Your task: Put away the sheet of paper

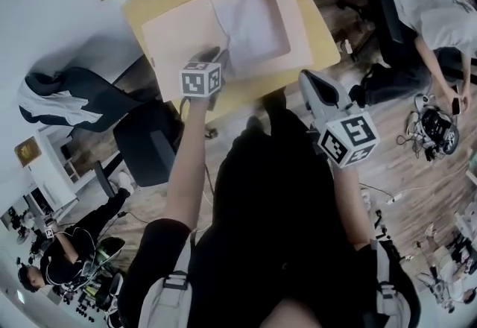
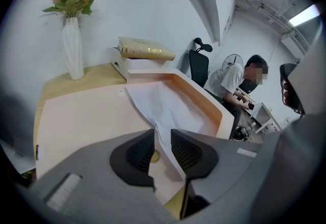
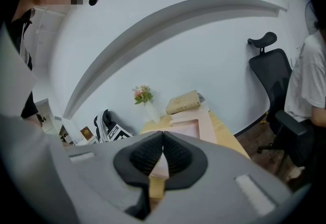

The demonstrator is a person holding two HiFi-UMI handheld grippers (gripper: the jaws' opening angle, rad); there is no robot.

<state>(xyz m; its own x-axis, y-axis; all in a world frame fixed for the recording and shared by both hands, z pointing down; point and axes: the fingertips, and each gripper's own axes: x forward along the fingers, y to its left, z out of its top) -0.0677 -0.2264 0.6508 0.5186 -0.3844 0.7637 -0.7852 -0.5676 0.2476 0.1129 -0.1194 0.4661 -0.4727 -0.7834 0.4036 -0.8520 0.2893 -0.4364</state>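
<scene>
Left gripper view: left gripper [image 2: 162,139] is pinching one sheet of paper [image 2: 168,110] between its fingers [image 2: 137,154], over one pink tray [image 2: 76,116]; right gripper [image 3: 163,142] fingers are resting closed, empty.

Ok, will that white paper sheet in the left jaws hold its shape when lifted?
Probably not: the white sheet of paper is creased and drapes from the left gripper, so it looks floppy. It is likely very light too, and a pinch at its edge might slip or tear.

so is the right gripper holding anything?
No, the right gripper has its jaws shut against each other in its own view, with nothing caught between them.
</scene>
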